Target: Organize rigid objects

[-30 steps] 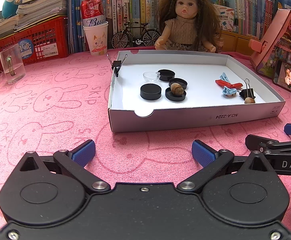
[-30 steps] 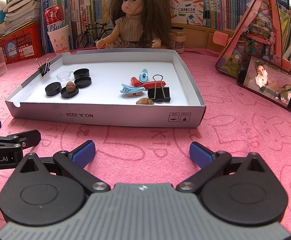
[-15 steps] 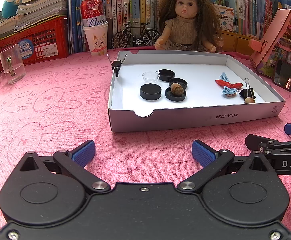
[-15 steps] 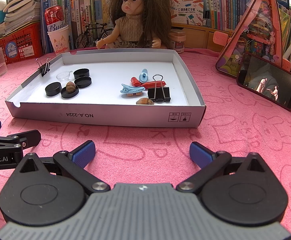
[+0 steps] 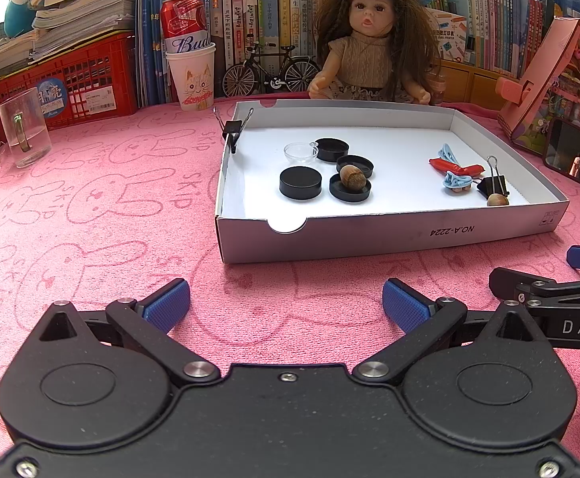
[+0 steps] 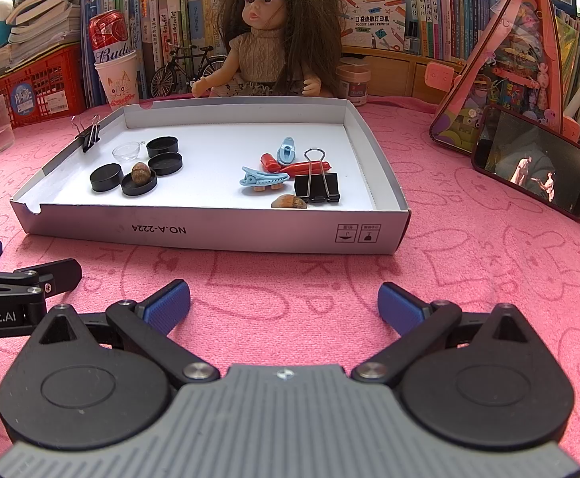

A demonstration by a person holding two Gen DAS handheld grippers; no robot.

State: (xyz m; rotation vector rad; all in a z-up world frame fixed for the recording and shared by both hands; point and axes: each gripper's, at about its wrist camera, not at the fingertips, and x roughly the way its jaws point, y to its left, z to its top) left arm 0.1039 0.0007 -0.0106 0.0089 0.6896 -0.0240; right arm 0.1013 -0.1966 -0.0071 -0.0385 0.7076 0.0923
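Short of the white box on the pink worktop, I hold both jaws spread and empty, because the clips and caps inside it are ungrasped.

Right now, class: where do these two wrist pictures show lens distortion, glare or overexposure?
Left wrist view: the books bow outward at the edge and the window corner is blown white. Right wrist view: the tray front edge curves, and the phone screen looks washed out.
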